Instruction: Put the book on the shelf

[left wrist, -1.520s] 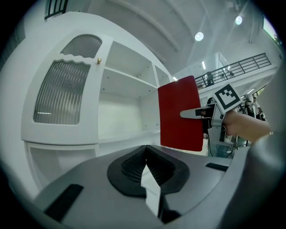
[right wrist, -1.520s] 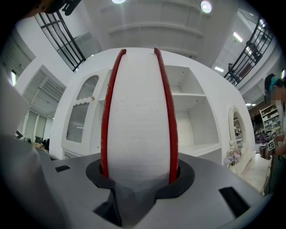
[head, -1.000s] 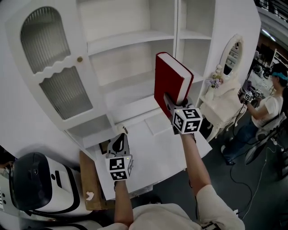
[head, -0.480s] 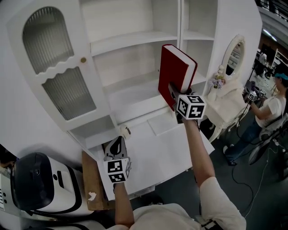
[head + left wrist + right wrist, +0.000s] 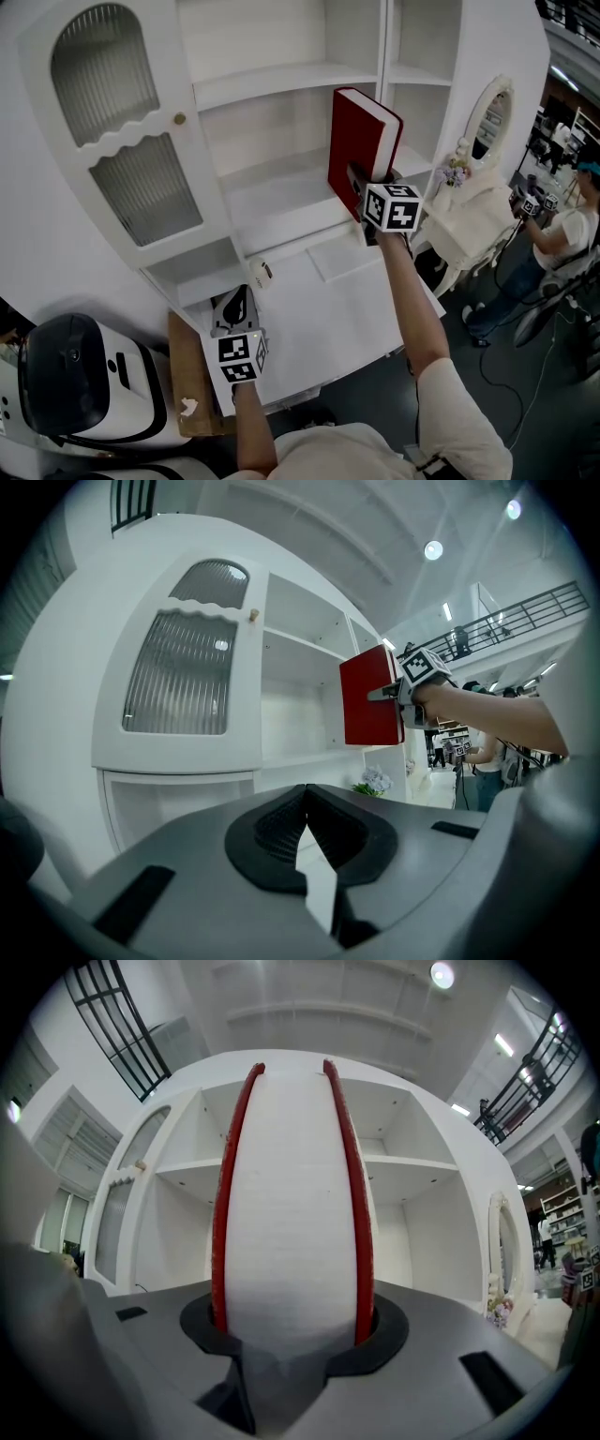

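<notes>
Shelving fills the space ahead of my right gripper [image 5: 362, 190]: a white shelf unit [image 5: 281, 80] with open bays, split by an upright divider [image 5: 384, 56]. Below and behind that gripper lies the white desk [image 5: 319, 309].

My right gripper holds the book [image 5: 361, 150], a red hardback. It is clamped on the lower end, one jaw on each cover. From there the book rises straight up, long axis vertical, in the air in front of the bays and touching no shelf. In the right gripper view the white page edge of the book [image 5: 291, 1204] faces back at me between the two red covers. So I judge the spine leads toward the unit. A shelf board [image 5: 412, 1162] shows level on either side of the book, beyond it. The divider seems to sit almost straight ahead, hidden behind the book. I reckon the move is forward and a little to one side, keeping the book upright so that it clears the board above.

My left gripper [image 5: 234, 305] is low over the desk, well apart from the book and to its left. Its jaws meet at the tips with nothing between them. The right one does this job.
</notes>
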`<state>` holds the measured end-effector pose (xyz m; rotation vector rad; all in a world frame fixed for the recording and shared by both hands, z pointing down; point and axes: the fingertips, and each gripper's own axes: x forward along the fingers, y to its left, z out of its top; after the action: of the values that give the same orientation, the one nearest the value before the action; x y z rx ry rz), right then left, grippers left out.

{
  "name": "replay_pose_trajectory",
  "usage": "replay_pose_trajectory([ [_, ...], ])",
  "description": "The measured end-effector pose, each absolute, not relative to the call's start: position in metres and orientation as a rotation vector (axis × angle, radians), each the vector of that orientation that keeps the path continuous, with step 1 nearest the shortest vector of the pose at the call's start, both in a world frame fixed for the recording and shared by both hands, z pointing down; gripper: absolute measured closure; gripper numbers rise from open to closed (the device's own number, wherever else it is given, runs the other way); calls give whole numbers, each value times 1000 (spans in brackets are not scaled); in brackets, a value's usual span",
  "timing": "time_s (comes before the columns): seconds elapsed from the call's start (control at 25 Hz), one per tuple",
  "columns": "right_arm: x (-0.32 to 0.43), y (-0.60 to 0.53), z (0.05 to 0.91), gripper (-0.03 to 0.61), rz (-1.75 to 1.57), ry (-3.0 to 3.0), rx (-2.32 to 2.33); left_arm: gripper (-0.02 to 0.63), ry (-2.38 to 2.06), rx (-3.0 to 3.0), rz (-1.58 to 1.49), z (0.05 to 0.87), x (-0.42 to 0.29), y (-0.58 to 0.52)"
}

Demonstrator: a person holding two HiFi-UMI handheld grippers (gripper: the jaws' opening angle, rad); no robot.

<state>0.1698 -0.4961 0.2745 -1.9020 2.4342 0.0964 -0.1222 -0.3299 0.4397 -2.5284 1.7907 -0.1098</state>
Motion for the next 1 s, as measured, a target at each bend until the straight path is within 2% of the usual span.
replay_pose_trajectory([
  [0.72, 146, -542, 277, 351, 85, 2423, -1975, 597, 1533, -2612, -78, 397, -26, -345],
  [1.0, 145, -556, 274, 351, 96, 2414, -1994, 597, 1460, -2618, -78, 390, -9, -350],
])
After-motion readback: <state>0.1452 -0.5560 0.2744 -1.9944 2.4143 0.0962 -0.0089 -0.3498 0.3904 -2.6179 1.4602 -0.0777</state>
